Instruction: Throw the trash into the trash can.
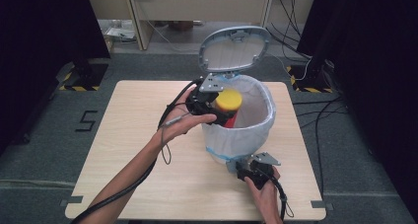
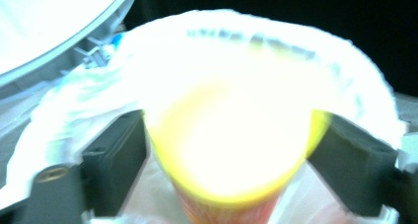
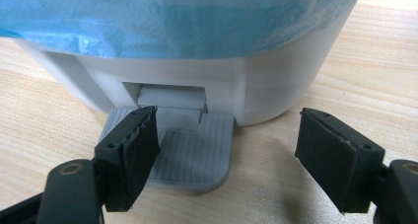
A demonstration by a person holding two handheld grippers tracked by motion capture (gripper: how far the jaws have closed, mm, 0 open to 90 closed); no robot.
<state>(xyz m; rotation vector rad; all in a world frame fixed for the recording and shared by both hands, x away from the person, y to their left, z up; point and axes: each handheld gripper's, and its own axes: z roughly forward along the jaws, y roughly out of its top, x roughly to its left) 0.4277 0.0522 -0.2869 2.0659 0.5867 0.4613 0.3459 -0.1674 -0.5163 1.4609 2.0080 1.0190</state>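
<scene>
A white pedal bin point(image 1: 246, 130) lined with a bag stands mid-table, its grey lid point(image 1: 235, 49) raised. My left gripper point(image 1: 217, 105) holds a red can with a yellow lid point(image 1: 229, 100) over the bin's opening. In the left gripper view the can point(image 2: 231, 145) sits between the two jaws, which press its sides, so that gripper point(image 2: 229, 155) is shut on it. My right gripper point(image 1: 241, 166) is low at the bin's front. Its jaws stand apart point(image 3: 231, 140), one fingertip point(image 3: 130, 155) resting on the grey foot pedal point(image 3: 192, 155), with nothing between them.
The wooden table point(image 1: 138, 174) has bare room left of the bin and along its front edge. The bag's blue rim point(image 3: 172, 21) hangs over the bin wall point(image 3: 276, 76). Dark curtains and cables lie on the floor beyond the table.
</scene>
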